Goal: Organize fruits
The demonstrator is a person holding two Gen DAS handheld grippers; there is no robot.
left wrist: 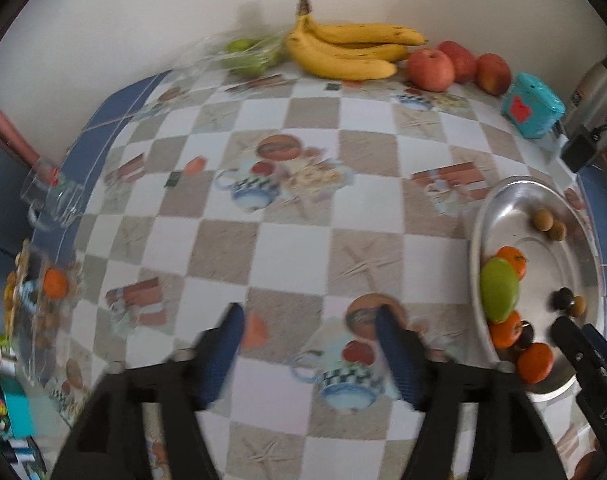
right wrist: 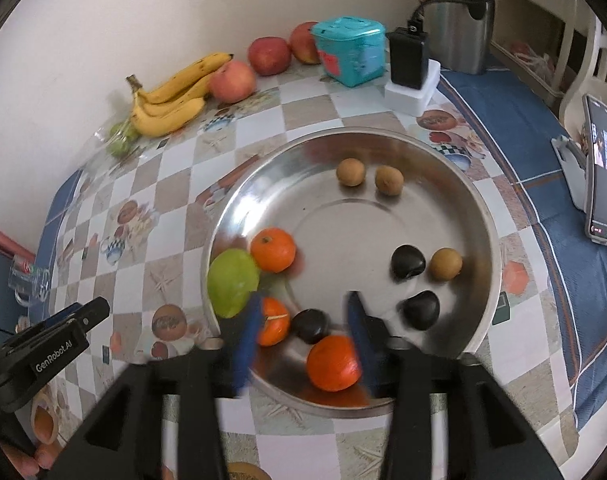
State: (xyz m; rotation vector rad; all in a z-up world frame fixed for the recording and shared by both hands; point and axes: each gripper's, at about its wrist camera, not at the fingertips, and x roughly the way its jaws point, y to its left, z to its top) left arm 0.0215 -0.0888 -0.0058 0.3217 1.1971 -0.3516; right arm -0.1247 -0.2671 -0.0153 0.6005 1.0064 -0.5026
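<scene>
A: The left gripper (left wrist: 309, 340) hangs over bare checked tablecloth (left wrist: 295, 120), jaws apart, nothing between them. The right gripper (right wrist: 303, 334) is above the steel bowl (right wrist: 479, 208), jaws apart and empty; the oranges (right wrist: 272, 250), the green fruit (right wrist: 231, 282) and the small dark and brown fruits lie in the bowl.

B: And the bananas (left wrist: 343, 50) and apples (left wrist: 430, 69) sit by the wall. Risk: the bowl's fruit is crowded on the near side, so a descending finger may nudge an orange and set it rolling.

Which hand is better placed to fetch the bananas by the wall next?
Probably left. The left gripper is open and empty over bare tablecloth, facing the bananas. The right gripper hangs open over the steel bowl among the oranges.
</scene>
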